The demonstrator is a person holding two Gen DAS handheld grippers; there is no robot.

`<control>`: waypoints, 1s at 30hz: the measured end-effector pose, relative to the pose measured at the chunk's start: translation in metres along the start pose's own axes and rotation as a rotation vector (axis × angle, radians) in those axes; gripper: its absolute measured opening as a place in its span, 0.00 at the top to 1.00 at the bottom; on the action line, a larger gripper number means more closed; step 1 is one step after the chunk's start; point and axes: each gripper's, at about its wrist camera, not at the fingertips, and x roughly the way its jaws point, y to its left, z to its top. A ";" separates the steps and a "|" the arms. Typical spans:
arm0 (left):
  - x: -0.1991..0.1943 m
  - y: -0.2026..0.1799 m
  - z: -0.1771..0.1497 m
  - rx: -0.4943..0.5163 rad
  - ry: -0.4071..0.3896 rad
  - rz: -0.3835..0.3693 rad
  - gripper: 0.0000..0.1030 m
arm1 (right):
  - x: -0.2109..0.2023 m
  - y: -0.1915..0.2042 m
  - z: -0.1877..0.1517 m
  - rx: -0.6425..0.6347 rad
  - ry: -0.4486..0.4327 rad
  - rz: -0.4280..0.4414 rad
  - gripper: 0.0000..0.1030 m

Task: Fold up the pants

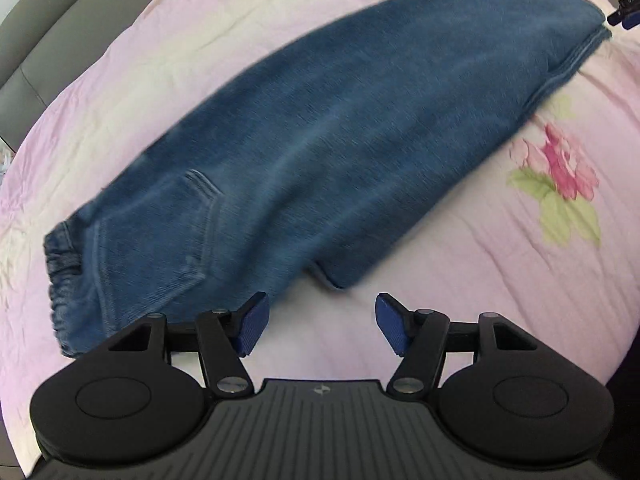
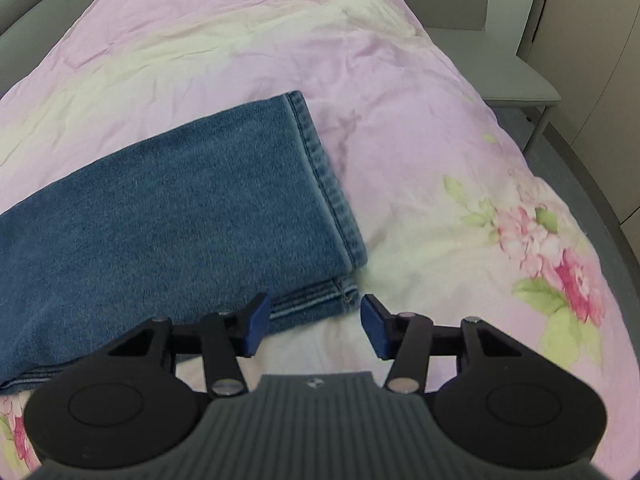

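Blue jeans [image 1: 320,152], folded lengthwise with one leg on the other, lie flat on a pink flowered bedsheet [image 1: 480,280]. In the left wrist view the elastic waistband [image 1: 60,256] is at the lower left and the hems run off to the upper right. My left gripper [image 1: 322,324] hovers open over bare sheet beside the seat of the jeans, nothing between its blue pads. In the right wrist view the stacked leg hems [image 2: 328,184] lie just ahead of my right gripper [image 2: 314,324]. It is open, with the hem corner near its left pad but not pinched.
A grey padded bed frame [image 1: 40,40] curves round the far left. A grey chair [image 2: 516,76] stands past the bed's right edge, over grey floor [image 2: 592,184]. The sheet has a pink flower print [image 2: 576,280] at the right.
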 end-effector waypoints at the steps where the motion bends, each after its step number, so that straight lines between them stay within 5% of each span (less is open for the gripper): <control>1: 0.007 -0.008 -0.002 -0.009 -0.010 0.009 0.30 | 0.003 -0.001 -0.003 0.001 -0.002 0.010 0.53; 8: 0.053 -0.045 0.011 -0.003 -0.091 0.233 0.38 | 0.012 0.000 -0.008 -0.028 -0.013 0.047 0.53; 11: 0.051 -0.034 0.021 -0.144 -0.118 0.216 0.57 | 0.007 -0.002 -0.009 -0.026 -0.018 0.045 0.48; 16: 0.002 0.008 0.031 -0.370 -0.161 0.081 0.82 | 0.004 -0.010 -0.009 -0.024 -0.024 0.021 0.46; 20: -0.014 0.032 0.040 -0.465 -0.038 -0.026 0.88 | 0.005 -0.009 -0.009 -0.062 -0.026 -0.009 0.46; 28: 0.076 0.043 0.014 -0.626 0.275 -0.203 0.88 | -0.004 -0.003 -0.009 -0.100 -0.037 0.006 0.44; 29: 0.085 0.045 0.010 -0.650 0.318 -0.220 1.00 | -0.005 -0.003 -0.010 -0.106 -0.039 0.010 0.43; 30: 0.093 0.046 0.003 -0.670 0.367 -0.215 1.00 | -0.007 -0.004 -0.010 -0.105 -0.041 0.016 0.42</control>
